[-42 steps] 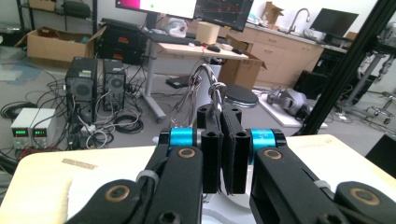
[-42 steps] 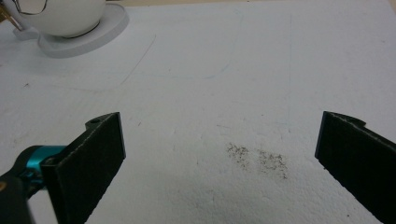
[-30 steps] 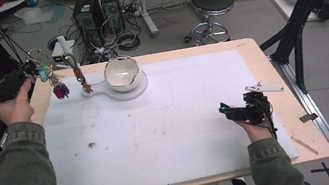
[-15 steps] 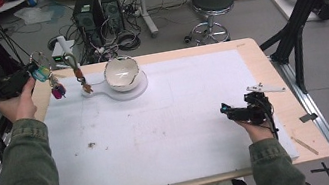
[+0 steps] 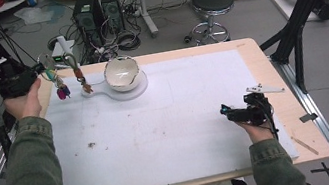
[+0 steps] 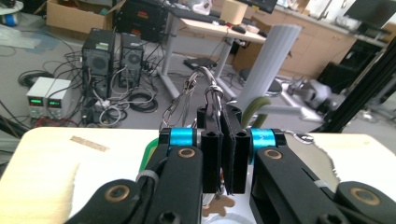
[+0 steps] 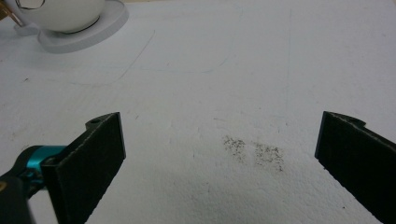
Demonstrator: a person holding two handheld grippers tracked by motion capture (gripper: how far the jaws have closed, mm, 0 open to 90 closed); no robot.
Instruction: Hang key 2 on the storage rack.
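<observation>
White foam-like sheet over the worktop (image 5: 170, 137) sits under the right tongs (image 7: 219, 154), which rest low at the near right with jaws spread wide and nothing between them. Up at the far left, the left tongs (image 6: 223, 140) are pinched tight on a wire ring of keys (image 5: 61, 77), charms dangling clear of the surface just beside the white bowl (image 5: 123, 73) on its flat stand (image 5: 140, 87). Best bet, I'd say: carry it level over the bowl, let the swing die, then release.
</observation>
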